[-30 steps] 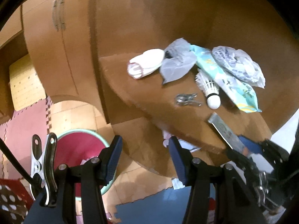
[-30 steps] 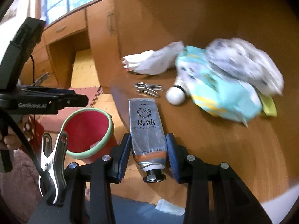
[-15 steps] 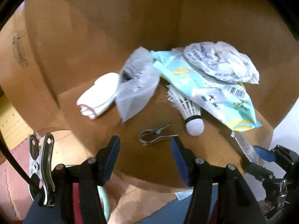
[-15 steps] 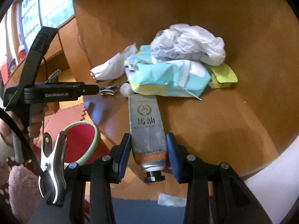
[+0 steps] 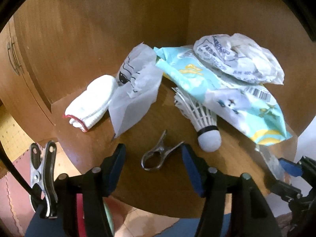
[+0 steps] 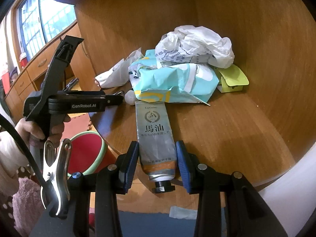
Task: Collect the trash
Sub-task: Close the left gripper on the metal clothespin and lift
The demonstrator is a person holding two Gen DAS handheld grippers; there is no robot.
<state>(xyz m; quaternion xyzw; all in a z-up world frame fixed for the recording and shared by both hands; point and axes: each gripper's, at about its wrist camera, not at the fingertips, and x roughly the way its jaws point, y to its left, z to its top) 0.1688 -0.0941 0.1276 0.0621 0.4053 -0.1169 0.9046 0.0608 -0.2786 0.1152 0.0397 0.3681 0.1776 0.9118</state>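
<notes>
My right gripper point(image 6: 156, 160) is shut on a silver hand-cream tube point(image 6: 155, 136), cap toward the camera, lying over the wooden table's point(image 6: 227, 130) front edge. My left gripper point(image 5: 153, 160) is open over the table with a metal clip point(image 5: 158, 154) lying between its fingers. Behind lie a shuttlecock point(image 5: 201, 118), a turquoise wrapper point(image 5: 221, 94), a crumpled white plastic bag point(image 5: 239, 59), a translucent bag point(image 5: 136, 90) and a rolled white glove point(image 5: 92, 100). The left gripper shows in the right wrist view point(image 6: 116, 99).
A red bin with a green rim point(image 6: 86, 152) stands on the floor below the table's left edge. A lime-green packet point(image 6: 233, 79) lies behind the wrapper. Wooden walls close the table's back. Cabinets point(image 6: 39, 65) stand to the left.
My left gripper has moved forward over the table to straddle the metal clip. My right gripper has swung right with the tube still in it.
</notes>
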